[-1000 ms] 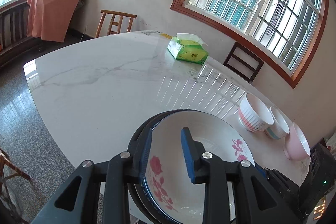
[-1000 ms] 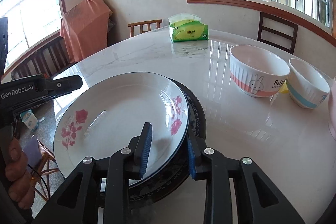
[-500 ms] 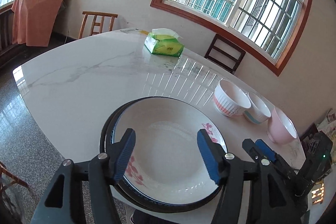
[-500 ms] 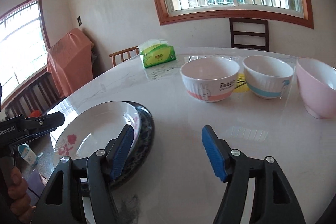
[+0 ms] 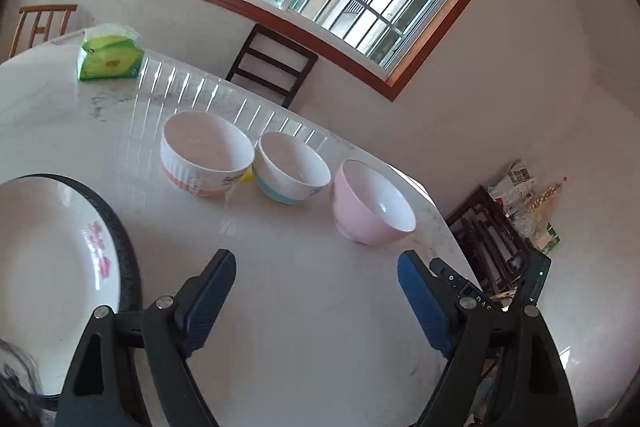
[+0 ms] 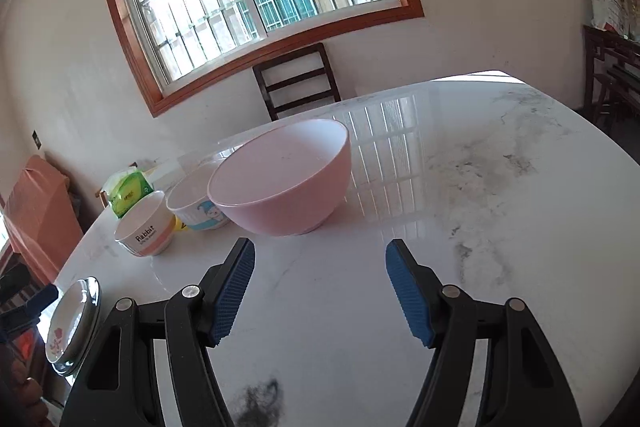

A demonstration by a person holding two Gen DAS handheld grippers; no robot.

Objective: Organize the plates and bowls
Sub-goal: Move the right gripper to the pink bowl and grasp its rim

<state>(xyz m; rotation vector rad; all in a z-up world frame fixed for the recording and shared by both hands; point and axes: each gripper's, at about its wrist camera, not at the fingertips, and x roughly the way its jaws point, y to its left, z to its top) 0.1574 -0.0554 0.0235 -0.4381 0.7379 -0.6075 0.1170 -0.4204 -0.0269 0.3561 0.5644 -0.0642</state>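
Observation:
A white plate with pink flowers (image 5: 44, 267) lies stacked on a black plate (image 5: 124, 239) at the left of the marble table (image 5: 312, 327); the stack also shows in the right wrist view (image 6: 70, 323). Three bowls stand in a row: a white one with a pink band (image 5: 204, 155) (image 6: 144, 227), a white one with a blue band (image 5: 292, 167) (image 6: 196, 203), and a pink one (image 5: 372, 207) (image 6: 280, 179). My left gripper (image 5: 316, 267) is open and empty, short of the bowls. My right gripper (image 6: 320, 259) is open and empty, just before the pink bowl.
A green tissue box (image 5: 108, 55) sits at the far side of the table. A dark chair (image 5: 272, 63) stands under the window, a light wooden chair (image 5: 40, 23) at the far left. Dark furniture (image 5: 488, 239) stands past the table's right edge.
Both grippers let go of the flowered plate, opened wide, and swung right from the plate stack toward the row of bowls. The plate now rests on the black plate.

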